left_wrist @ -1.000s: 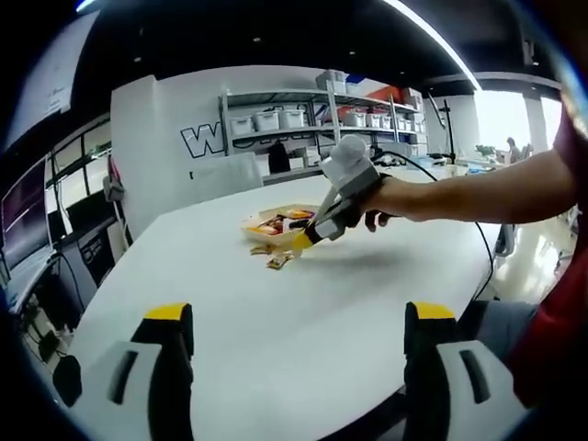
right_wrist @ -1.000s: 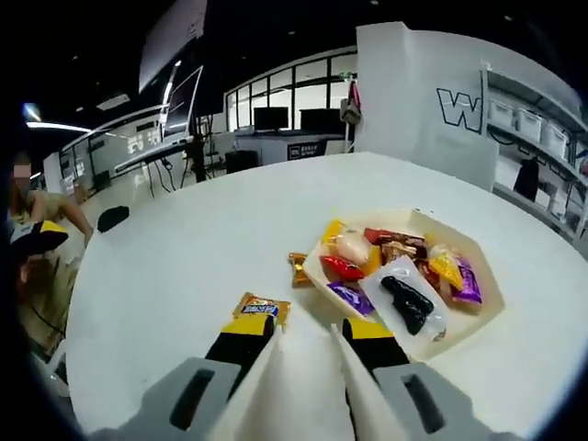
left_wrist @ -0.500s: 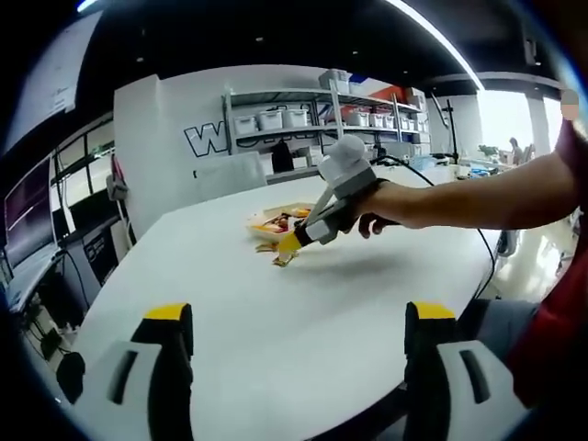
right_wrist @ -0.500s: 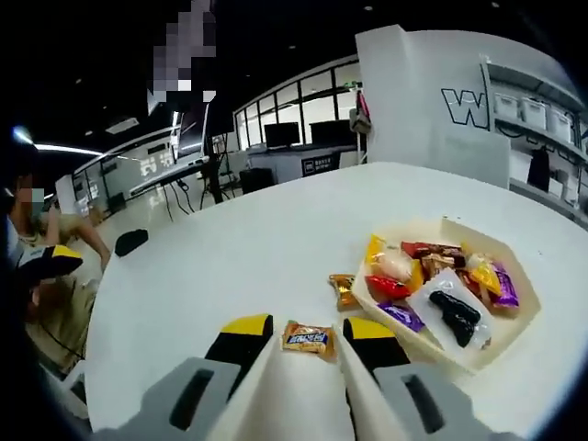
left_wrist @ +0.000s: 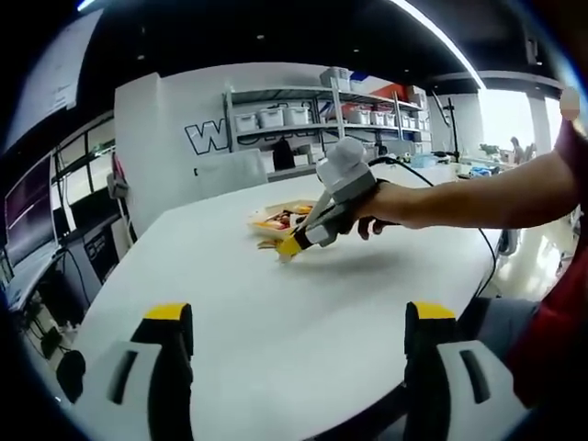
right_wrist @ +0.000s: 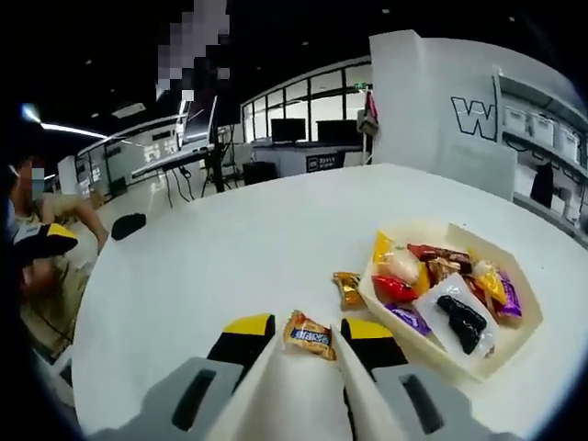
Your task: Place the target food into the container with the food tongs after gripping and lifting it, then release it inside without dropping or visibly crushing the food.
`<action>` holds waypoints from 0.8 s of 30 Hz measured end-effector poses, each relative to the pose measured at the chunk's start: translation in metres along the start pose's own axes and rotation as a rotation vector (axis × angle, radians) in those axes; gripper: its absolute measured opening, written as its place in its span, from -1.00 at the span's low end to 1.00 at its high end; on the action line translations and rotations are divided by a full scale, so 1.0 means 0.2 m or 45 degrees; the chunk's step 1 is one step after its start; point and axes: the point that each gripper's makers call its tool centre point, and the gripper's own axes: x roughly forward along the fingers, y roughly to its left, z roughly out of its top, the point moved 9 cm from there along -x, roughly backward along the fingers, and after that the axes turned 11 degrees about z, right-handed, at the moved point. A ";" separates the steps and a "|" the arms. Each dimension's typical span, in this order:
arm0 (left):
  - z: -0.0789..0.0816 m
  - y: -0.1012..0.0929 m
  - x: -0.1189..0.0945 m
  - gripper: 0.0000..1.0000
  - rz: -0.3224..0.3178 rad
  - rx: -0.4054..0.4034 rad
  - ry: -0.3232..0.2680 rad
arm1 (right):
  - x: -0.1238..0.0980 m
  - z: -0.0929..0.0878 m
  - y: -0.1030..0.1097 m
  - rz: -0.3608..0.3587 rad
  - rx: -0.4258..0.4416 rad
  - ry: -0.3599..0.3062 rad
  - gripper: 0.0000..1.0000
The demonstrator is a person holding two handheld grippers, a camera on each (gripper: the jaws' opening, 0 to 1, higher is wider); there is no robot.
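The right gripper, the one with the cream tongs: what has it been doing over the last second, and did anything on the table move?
The right gripper swung away from the tray to the loose Snickers bar, which now sits between its tong tips; whether it is clamped is unclear. The left gripper stayed open and idle. The tray's sweets and the small orange candy beside it stayed put.

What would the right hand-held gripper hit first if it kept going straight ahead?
The right hand-held gripper would likely meet the orange snack packet lying on the white table between its open tips; depth is uncertain.
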 end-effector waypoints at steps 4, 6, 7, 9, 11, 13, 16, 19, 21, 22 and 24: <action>0.00 0.00 0.00 0.86 0.001 -0.002 0.001 | 0.00 0.00 -0.01 0.002 0.019 -0.005 -0.64; 0.00 0.00 0.00 0.86 -0.004 0.001 -0.001 | 0.00 0.00 0.01 -0.004 0.022 0.000 -0.67; 0.00 0.00 0.00 0.86 -0.004 0.004 0.001 | 0.00 0.00 0.01 -0.005 0.023 -0.001 -0.67; 0.00 -0.01 0.00 0.86 -0.004 0.011 0.004 | 0.00 0.00 0.01 -0.009 0.026 -0.002 -0.68; 0.00 -0.01 0.00 0.86 -0.004 0.013 0.004 | 0.00 0.00 0.01 -0.011 0.025 -0.003 -0.67; 0.01 -0.01 0.00 0.86 -0.003 0.013 0.003 | 0.00 0.00 0.00 -0.012 0.034 -0.009 -0.67; 0.02 0.01 -0.02 0.86 0.010 0.014 -0.002 | -0.04 0.04 -0.01 0.005 0.108 -0.075 -0.66; 0.02 0.01 -0.02 0.85 0.007 0.019 -0.006 | -0.06 0.07 -0.01 0.005 0.101 -0.102 -0.66; 0.02 0.00 -0.02 0.85 0.006 0.023 -0.006 | -0.08 0.09 -0.01 0.003 0.095 -0.118 -0.65; 0.02 0.00 -0.01 0.85 0.004 0.023 -0.007 | -0.09 0.10 -0.01 0.005 0.095 -0.126 -0.65; 0.02 -0.01 -0.01 0.85 0.001 0.019 -0.009 | -0.11 0.11 -0.02 0.002 0.092 -0.135 -0.65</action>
